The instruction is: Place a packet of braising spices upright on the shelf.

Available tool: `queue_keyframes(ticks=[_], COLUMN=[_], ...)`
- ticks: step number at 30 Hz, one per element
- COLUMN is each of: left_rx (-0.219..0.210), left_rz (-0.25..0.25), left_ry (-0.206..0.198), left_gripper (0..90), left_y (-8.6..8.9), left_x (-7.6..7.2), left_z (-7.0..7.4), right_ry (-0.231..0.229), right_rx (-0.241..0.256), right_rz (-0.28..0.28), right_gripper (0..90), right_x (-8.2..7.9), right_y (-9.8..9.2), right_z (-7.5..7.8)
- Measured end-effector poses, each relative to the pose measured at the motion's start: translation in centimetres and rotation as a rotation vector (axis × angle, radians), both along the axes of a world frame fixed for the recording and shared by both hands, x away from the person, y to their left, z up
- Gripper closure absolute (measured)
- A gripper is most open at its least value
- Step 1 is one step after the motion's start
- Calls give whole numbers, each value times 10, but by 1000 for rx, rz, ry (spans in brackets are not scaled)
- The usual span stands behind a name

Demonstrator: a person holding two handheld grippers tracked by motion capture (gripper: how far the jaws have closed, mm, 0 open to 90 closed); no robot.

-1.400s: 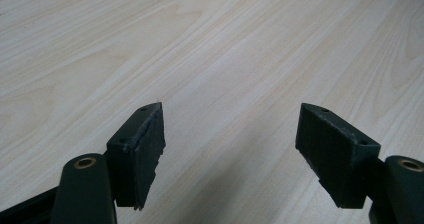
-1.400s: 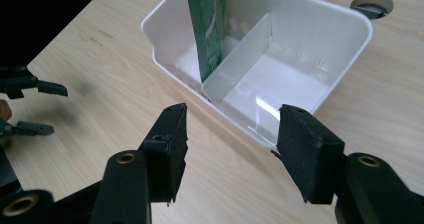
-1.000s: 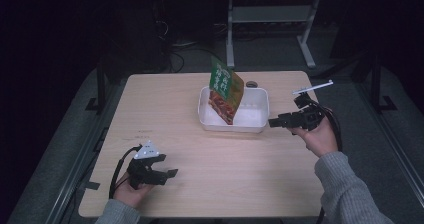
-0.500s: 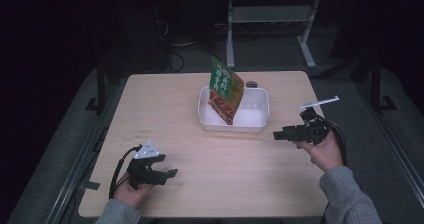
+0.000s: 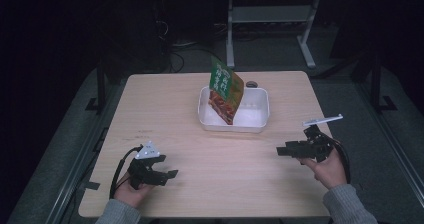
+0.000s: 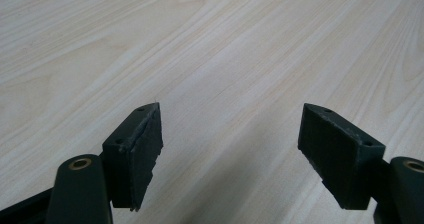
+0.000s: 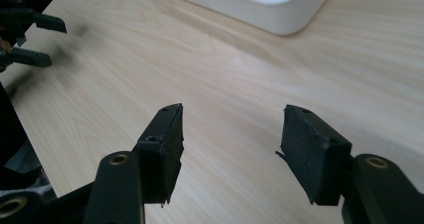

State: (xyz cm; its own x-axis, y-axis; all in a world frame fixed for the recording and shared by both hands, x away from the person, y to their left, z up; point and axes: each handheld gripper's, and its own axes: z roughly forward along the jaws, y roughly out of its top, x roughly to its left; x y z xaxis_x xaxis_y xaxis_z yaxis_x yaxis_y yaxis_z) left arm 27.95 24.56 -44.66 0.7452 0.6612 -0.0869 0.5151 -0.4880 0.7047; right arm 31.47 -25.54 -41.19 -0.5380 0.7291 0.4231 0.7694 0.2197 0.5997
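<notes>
A green and red snack bag (image 5: 226, 90) leans upright in a white tub (image 5: 254, 124) at the back middle of the wooden table (image 5: 170, 114). My left gripper (image 5: 172, 173) rests near the front left edge, open, with bare wood between its jaws (image 6: 230, 149). My right gripper (image 5: 281, 151) hovers at the front right, open and empty, pointing left. In the right gripper view (image 7: 231, 139) the tub's corner (image 7: 280, 6) lies ahead and the left gripper (image 7: 30, 34) is far off at the top left.
A small dark object (image 5: 251, 84) lies just behind the tub. A metal stand (image 5: 270, 24) is on the floor beyond the table. Bare tabletop stretches between the two grippers and to the left of the tub.
My right gripper has drawn back from beside the tub toward the front right of the table and lowered. The left gripper has stayed put.
</notes>
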Motion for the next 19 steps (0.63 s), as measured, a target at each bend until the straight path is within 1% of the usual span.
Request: queue_keyframes(ticks=[7,9,13,15,19], left_rx=[0,4,3,4,11], left_rz=[0,0,-3,-8,-16], left_ry=[0,1,5,3,7], left_gripper=[255,255,255,255,255], left_y=[1,0,-1,-2,-5], left_x=[0,0,1,2,1], left_z=[0,-1,-2,-2,-3], right_ry=[-1,-6,-25,-19,-42], right_rx=[5,15,17,19,0], right_rz=[11,11,-13,-19,-23], right_gripper=[405,402,402,404,404], right_x=[-21,-27,-42,-47,-49], right_y=[0,0,-3,-4,-1], right_z=[-18,-23,-38,-42,-44])
